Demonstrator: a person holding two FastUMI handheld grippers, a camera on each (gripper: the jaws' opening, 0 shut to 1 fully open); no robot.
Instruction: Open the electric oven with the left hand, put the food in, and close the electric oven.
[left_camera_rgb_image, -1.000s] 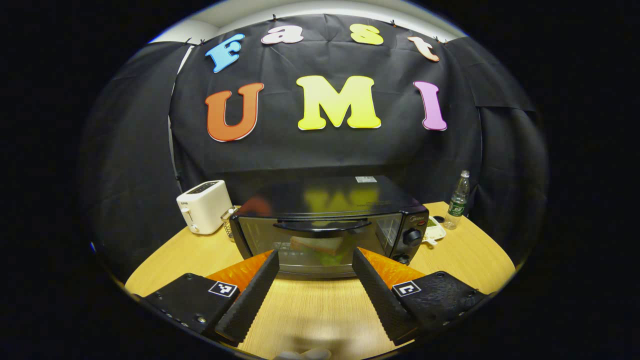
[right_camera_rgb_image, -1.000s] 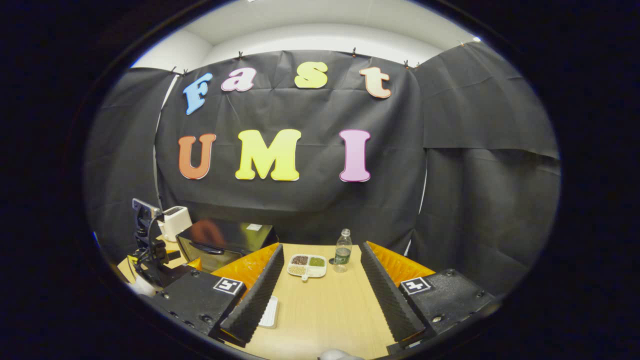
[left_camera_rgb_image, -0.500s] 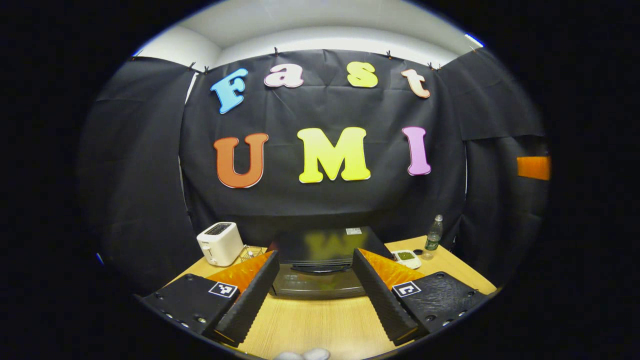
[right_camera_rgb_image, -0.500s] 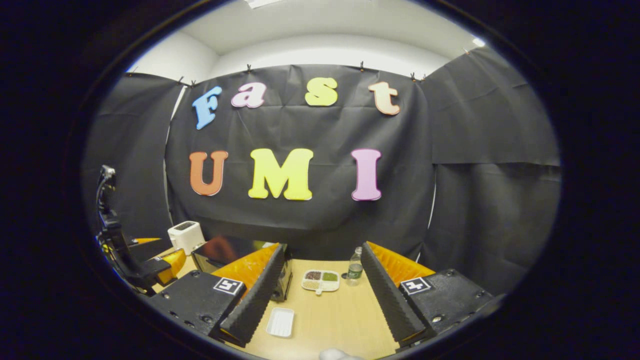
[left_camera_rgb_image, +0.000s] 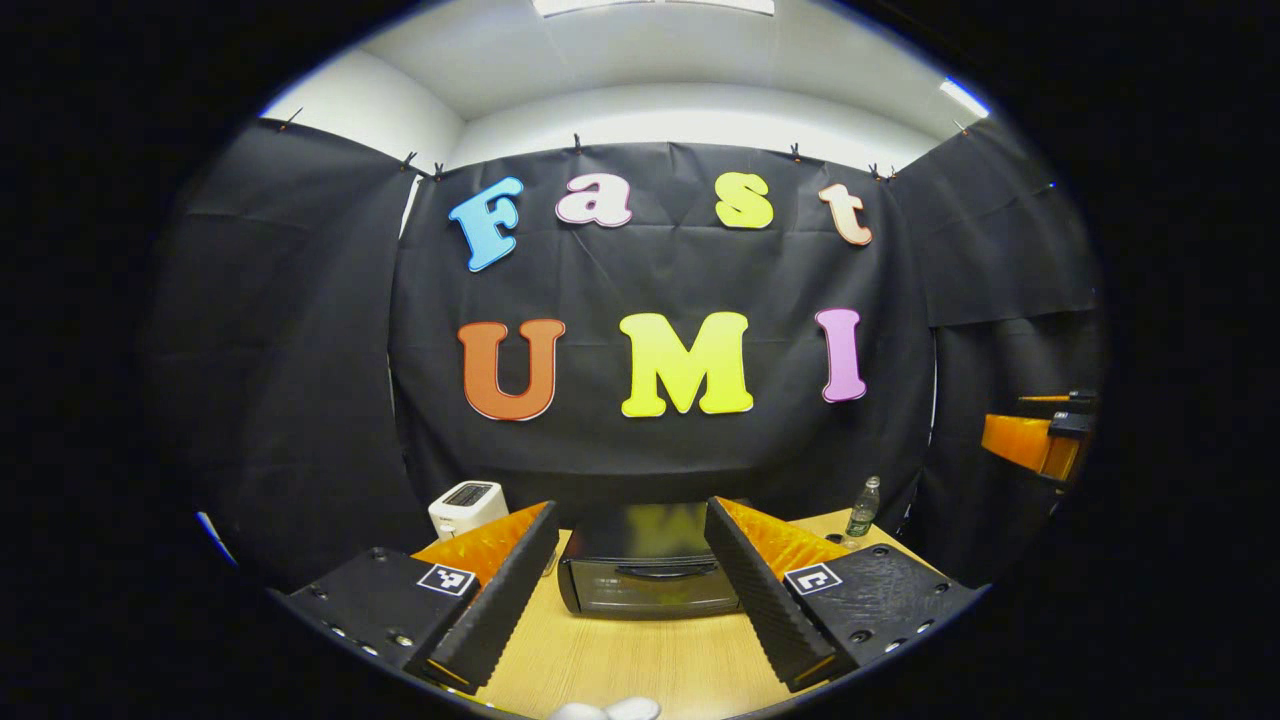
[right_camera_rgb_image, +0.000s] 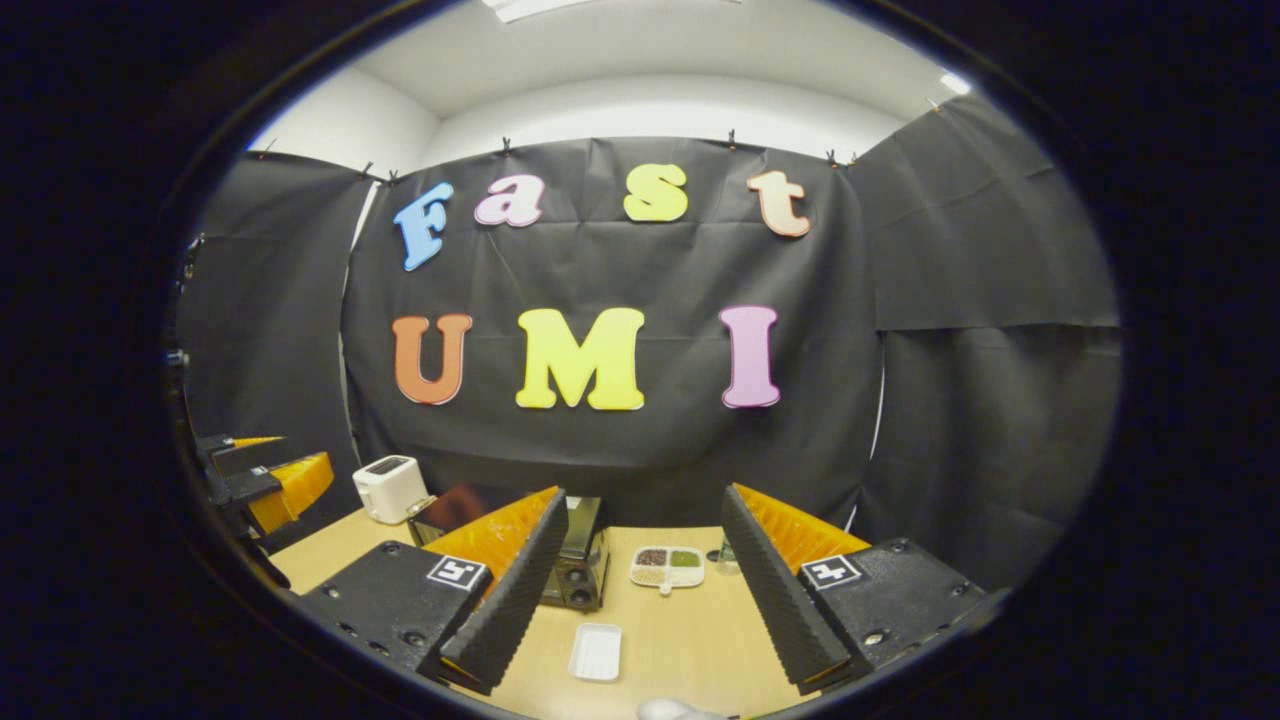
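Observation:
The black electric oven (left_camera_rgb_image: 640, 580) stands on the wooden table (left_camera_rgb_image: 640, 660) with its door shut, the handle lying across the front. Its dark glass hides what is inside. My left gripper (left_camera_rgb_image: 630, 512) is open and empty, held back from the oven and facing it. In the right gripper view the oven (right_camera_rgb_image: 582, 560) peeks out behind one finger. My right gripper (right_camera_rgb_image: 643, 495) is also open and empty, above the table's near part. An empty white tray (right_camera_rgb_image: 596, 652) lies on the table below it. Each gripper shows at the edge of the other's view: the right gripper (left_camera_rgb_image: 1035, 442), the left gripper (right_camera_rgb_image: 272, 482).
A white toaster (left_camera_rgb_image: 467, 504) stands left of the oven, and a plastic bottle (left_camera_rgb_image: 862, 506) to its right. A sectioned dish (right_camera_rgb_image: 667, 566) with grains sits between oven and bottle. Black cloth walls close the booth behind the table.
Both grippers have drawn back and risen away from the oven, which now looks smaller and lower in both views. The white tray has come into the right gripper view.

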